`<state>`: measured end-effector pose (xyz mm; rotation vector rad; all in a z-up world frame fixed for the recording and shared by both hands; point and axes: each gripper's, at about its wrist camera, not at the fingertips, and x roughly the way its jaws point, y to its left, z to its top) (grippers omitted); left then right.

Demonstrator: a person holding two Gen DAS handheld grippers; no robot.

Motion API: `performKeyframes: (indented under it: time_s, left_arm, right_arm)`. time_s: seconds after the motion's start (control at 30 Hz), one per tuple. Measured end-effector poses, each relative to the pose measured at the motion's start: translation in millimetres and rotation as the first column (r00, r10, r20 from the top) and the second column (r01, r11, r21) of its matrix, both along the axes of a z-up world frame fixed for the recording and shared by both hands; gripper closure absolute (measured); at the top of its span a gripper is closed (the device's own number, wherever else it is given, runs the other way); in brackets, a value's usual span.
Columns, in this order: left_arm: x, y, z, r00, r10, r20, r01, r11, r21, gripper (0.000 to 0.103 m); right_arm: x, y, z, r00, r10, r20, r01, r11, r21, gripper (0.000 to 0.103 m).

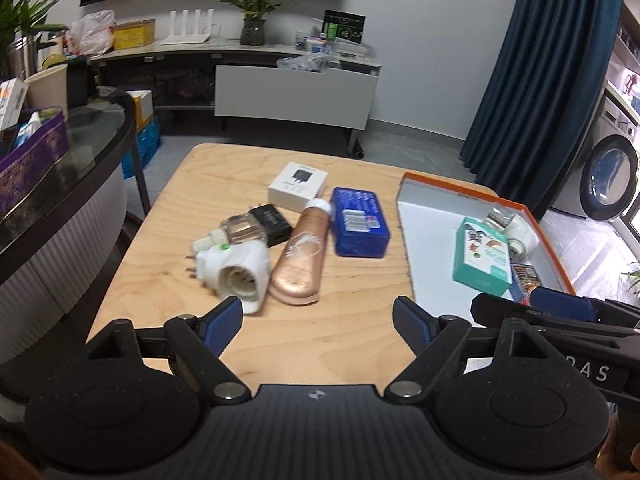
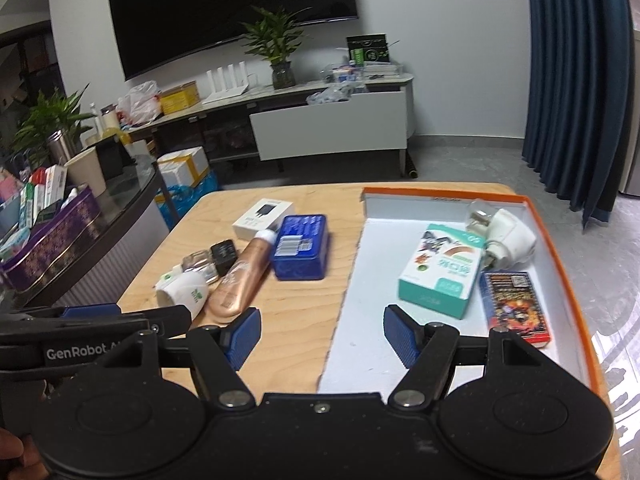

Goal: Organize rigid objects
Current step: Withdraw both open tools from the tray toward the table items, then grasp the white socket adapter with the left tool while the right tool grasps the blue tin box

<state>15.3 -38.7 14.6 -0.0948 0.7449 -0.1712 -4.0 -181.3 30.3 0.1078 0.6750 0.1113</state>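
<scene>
On the wooden table (image 1: 304,344) lie a rose-gold tube (image 1: 299,258), a blue tin (image 1: 359,222), a white charger box (image 1: 298,186), a small black box (image 1: 272,220), a clear refill bottle (image 1: 236,232) and a white plug-in device (image 1: 236,274). To the right, an orange-rimmed white box (image 2: 560,248) holds a teal carton (image 2: 440,270), a white plug-in (image 2: 508,236) and a card pack (image 2: 516,304). My left gripper (image 1: 318,322) hovers open near the tube's lower end, empty. My right gripper (image 2: 322,336) is open and empty over the box's left edge.
A dark glass counter (image 1: 80,176) with a purple tin (image 1: 32,160) stands at the left. Behind the table are a TV stand (image 1: 296,92), a plant (image 1: 256,4) and blue curtains (image 1: 540,60). A washing machine (image 1: 608,172) sits at the far right.
</scene>
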Motion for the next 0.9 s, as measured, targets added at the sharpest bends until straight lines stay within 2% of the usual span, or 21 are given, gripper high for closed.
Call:
performKeyframes:
  time_s: [0.3,0.37,0.47,0.7,0.77,0.9]
  left_arm:
    - [-7.8,27.4,-19.9,0.999,0.033,-0.020,-0.033,0.999,0.010,0.019]
    - [-6.5,31.5,-25.1,0.999,0.039,-0.029,-0.039,0.999,0.009,0.014]
    - [-1.9,37.4,-31.8,0.998,0.058,-0.036,-0.057,0.998,0.014,0.014]
    - [27.7,51.1,-41.4,0.993,0.116,0.006,-0.116,0.993,0.005,0.005]
    - [40.6,51.2,-43.8,0.994,0.110,0.023,-0.110,0.994,0.010,0.001]
    - [66.0,49.4,-53.6,0.994,0.101,0.032,-0.102,0.994,0.028,0.000]
  right_arm:
    - [1.4,28.8,-20.9,0.997,0.065,-0.045,-0.065,0.998,0.001,0.022]
    - [2.7,32.0,-23.7,0.996,0.075,-0.051,-0.075,0.997,0.003,0.022]
    - [4.9,31.8,-25.8,0.996,0.076,-0.054,-0.076,0.997,0.009,0.022]
    - [11.8,21.8,-31.7,0.997,0.045,-0.066,-0.043,0.999,0.027,0.022]
    - [13.6,20.7,-32.3,0.997,0.042,-0.066,-0.040,0.999,0.025,0.022]
    - [17.5,17.3,-32.6,0.997,0.033,-0.065,-0.032,0.999,0.026,0.022]
